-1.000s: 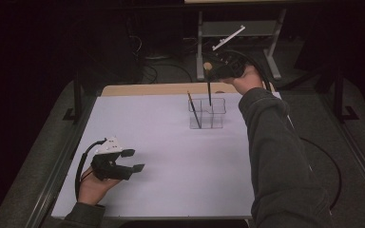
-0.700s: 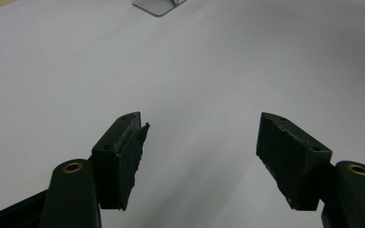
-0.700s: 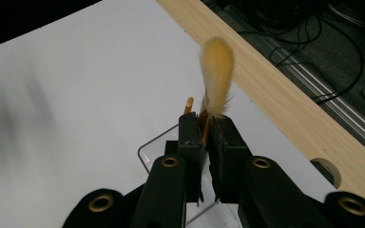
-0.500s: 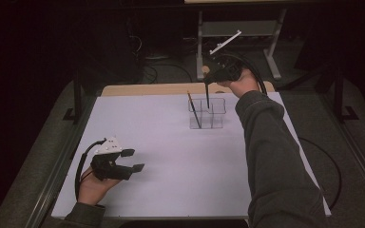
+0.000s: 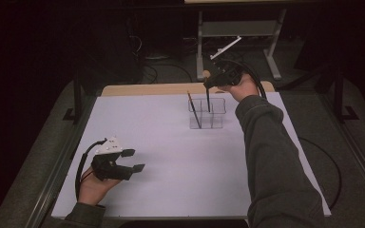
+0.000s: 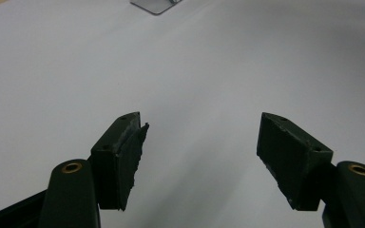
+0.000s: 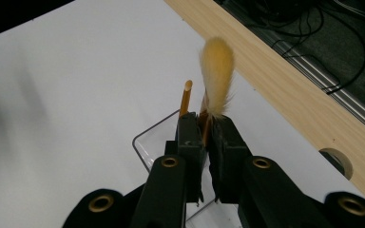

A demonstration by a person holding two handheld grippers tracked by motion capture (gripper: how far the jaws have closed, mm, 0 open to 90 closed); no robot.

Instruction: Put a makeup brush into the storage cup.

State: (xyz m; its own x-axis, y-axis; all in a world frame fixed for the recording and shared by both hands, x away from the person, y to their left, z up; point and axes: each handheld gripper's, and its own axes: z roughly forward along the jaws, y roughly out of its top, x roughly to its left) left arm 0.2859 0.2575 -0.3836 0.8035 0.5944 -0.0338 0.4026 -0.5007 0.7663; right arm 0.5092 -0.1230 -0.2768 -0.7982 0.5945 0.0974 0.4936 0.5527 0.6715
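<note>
we have the right gripper closed tight on a brush, its fingers pinching the ferrule just under the pale, fluffy bristle tuft, with the dark handle hanging down into the clear holder at the far side of the white surface. a second brush, with an orange tip, already leans inside that holder, just beside ours. we judge the brush light and stiff along its handle, so it needs little force, but it is thin and smooth and could pivot or slip between the pads; the grip at the ferrule seems the right spot, since the tuft is soft and would splay or bend if squeezed. the holder looks light too, and we think a sideways nudge could tip it. our left gripper rests low near the front left of the surface, its fingers spread wide with nothing between them.
</note>
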